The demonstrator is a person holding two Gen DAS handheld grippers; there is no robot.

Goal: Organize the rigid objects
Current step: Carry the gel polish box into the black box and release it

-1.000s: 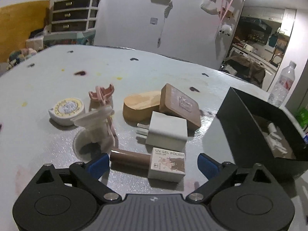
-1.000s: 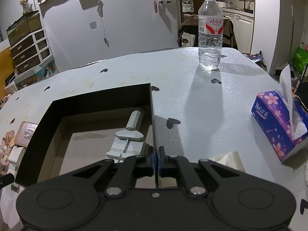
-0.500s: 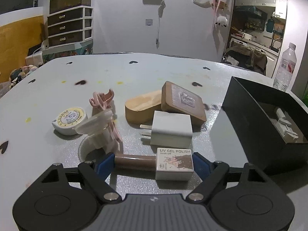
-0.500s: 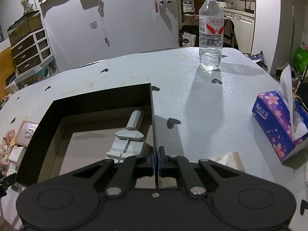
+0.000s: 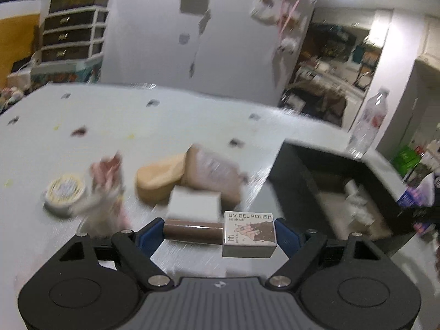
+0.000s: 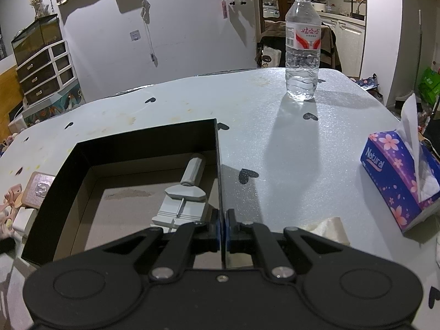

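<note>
Left gripper (image 5: pixel 220 229) was clamped end-to-end on the UV gel polish bottle (image 5: pixel 224 229), lying crosswise between its fingers. Small, rigid, light, probably slick glass; gripping the square body would be safer. Right gripper (image 6: pixel 222 227) pinched the black box (image 6: pixel 218 165) wall.

One box (image 6: pixel 217 148), one bottle (image 6: pixel 302 46)
</note>
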